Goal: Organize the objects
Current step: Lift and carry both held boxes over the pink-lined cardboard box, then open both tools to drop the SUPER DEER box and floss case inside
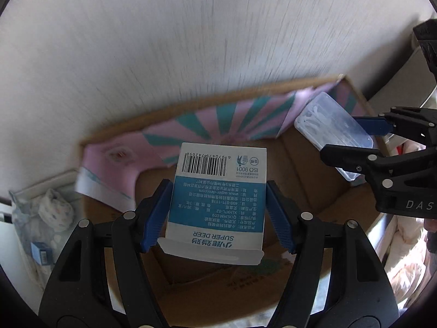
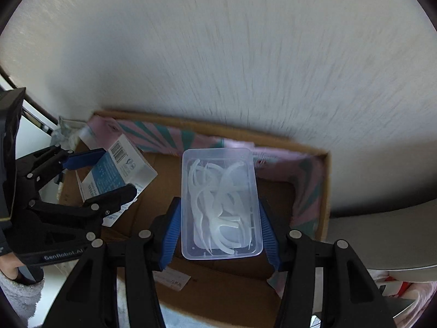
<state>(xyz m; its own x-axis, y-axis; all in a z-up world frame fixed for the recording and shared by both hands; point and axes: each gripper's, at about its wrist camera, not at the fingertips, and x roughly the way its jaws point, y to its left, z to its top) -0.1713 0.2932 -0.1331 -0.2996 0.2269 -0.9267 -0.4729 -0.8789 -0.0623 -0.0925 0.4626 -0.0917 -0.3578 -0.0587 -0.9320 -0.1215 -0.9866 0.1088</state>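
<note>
1. Cardboard makes up the open box (image 1: pixel 306 164) under both tools: brown, matte, creased on its floor, its far inner wall lined with a pink sheet (image 1: pixel 207 120) printed with teal rays.
2. One left tool (image 1: pixel 217 216) is clamped on a rectangular paper carton (image 1: pixel 218 191), its two ribbed blue pads (image 1: pixel 154 218) pressing the carton's long sides.
3. The carton is smooth and white with a blue printed panel, a barcode and the words "SUPER DEER"; it is held above the box floor, toward the box's left side.
4. One right tool (image 2: pixel 220 218) is clamped on a clear plastic case (image 2: pixel 221 205), its blue pads against the case's long sides.
5. The case is rectangular with rounded corners and see-through; inside lie several thin, curved white plastic floss picks (image 2: pixel 218 218), too tangled to count.
6. The case is held over the middle of the box, near the far wall.
7. Both tools have black, hard frames with round silver rivets.
8. A white wall (image 2: pixel 245 54) with a fine streaked texture rises behind the box.
9. Beside the box's left edge sits a crumpled clear bag (image 1: pixel 52 218) holding soft white items; its contents are unclear.
10. A fingertip (image 2: pixel 9 270) grips the left tool's handle in the right wrist view.
</note>
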